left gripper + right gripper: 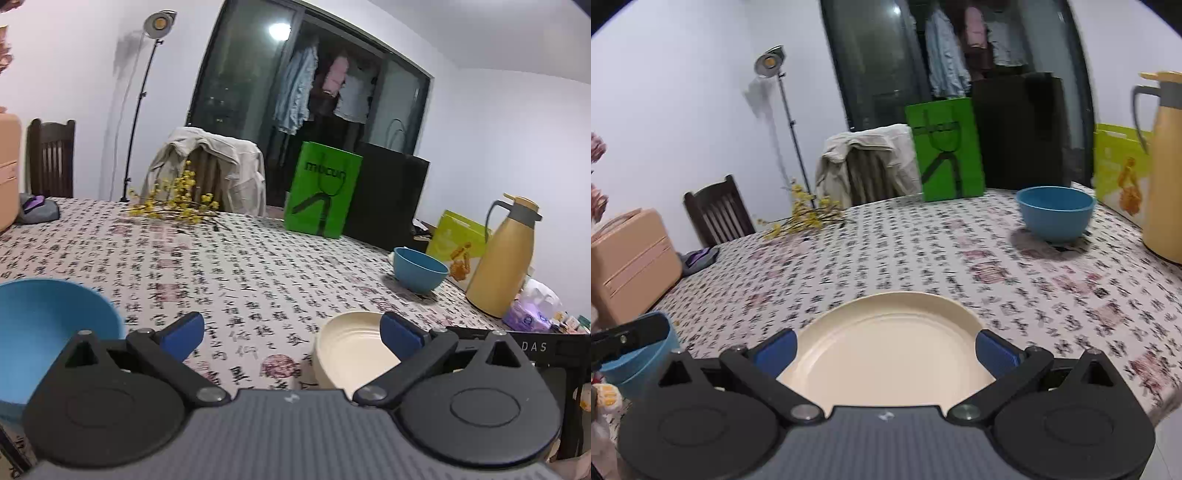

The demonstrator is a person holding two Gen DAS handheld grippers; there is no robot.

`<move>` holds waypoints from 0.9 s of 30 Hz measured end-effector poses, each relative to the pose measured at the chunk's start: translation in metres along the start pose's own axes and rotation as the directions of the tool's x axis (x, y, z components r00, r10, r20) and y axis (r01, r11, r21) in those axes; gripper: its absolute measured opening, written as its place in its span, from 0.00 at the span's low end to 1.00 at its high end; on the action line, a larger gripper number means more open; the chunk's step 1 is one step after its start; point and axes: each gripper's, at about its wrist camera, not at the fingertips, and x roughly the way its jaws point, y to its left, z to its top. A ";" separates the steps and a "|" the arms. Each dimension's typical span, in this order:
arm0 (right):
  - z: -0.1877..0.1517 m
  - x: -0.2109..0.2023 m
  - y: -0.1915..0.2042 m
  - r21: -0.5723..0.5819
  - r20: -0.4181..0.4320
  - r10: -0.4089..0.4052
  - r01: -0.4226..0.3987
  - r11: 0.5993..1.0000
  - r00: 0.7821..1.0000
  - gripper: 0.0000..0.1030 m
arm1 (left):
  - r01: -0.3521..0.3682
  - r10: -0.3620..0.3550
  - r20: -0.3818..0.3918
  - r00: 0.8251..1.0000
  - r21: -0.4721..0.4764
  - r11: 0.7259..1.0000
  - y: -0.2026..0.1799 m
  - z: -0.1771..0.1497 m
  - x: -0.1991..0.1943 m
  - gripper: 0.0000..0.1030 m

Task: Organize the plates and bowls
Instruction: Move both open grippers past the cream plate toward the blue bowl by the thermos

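Fingers (775, 350) flanking round cream plate (886, 347)

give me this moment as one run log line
left claw open, empty | right claw open over cream plate | far blue bowl untouched

Both wrist views low, forward; share cream plate (886, 343).

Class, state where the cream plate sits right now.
The cream plate lies on the table's near edge, centred between the open right gripper fingers in the right wrist view; the near blue bowl sits to its left.
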 end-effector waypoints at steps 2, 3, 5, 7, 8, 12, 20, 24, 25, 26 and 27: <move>-0.001 -0.004 -0.007 0.009 0.007 -0.014 0.014 1.000 1.000 1.00 | 0.014 -0.014 -0.001 1.000 0.007 1.000 -0.005 0.001 0.004 1.00; -0.001 -0.005 -0.010 0.012 0.012 -0.023 0.022 1.000 1.000 1.00 | 0.020 -0.020 -0.003 1.000 0.011 1.000 -0.008 0.001 0.006 1.00; -0.002 -0.010 -0.017 0.020 0.020 -0.038 0.038 0.999 0.999 1.00 | 0.034 -0.033 -0.008 0.999 0.018 0.999 -0.013 0.001 0.010 1.00; -0.004 -0.015 -0.024 0.030 0.026 -0.054 0.053 0.998 0.998 1.00 | 0.049 -0.048 -0.017 0.999 0.027 0.998 -0.019 0.000 0.014 1.00; -0.005 -0.017 -0.027 0.034 0.027 -0.061 0.060 0.998 0.998 1.00 | 0.054 -0.053 -0.020 0.998 0.032 0.998 -0.021 0.000 0.015 1.00; -0.009 -0.020 -0.039 0.051 0.021 -0.086 0.085 0.995 0.996 1.00 | 0.065 -0.064 -0.028 0.998 0.042 0.997 -0.030 -0.002 0.020 1.00; -0.008 -0.020 -0.058 0.055 0.008 -0.088 0.087 0.995 0.996 1.00 | 0.056 -0.054 -0.046 0.997 0.030 0.998 -0.042 -0.003 0.031 1.00; -0.003 -0.016 -0.066 0.051 0.009 -0.077 0.077 0.996 0.997 1.00 | 0.041 -0.040 -0.047 0.998 0.027 0.999 -0.047 -0.003 0.036 1.00; -0.002 -0.015 -0.068 0.052 0.010 -0.073 0.072 0.996 0.997 1.00 | 0.037 -0.036 -0.049 0.998 0.024 0.999 -0.048 -0.002 0.037 1.00; 0.000 -0.013 -0.069 0.051 0.011 -0.069 0.068 0.996 0.998 1.00 | 0.030 -0.029 -0.050 0.998 0.021 0.999 -0.049 -0.002 0.038 1.00; 0.001 -0.012 -0.071 0.050 0.014 -0.062 0.062 0.997 0.998 1.00 | 0.022 -0.021 -0.051 0.998 0.020 1.000 -0.050 -0.001 0.039 1.00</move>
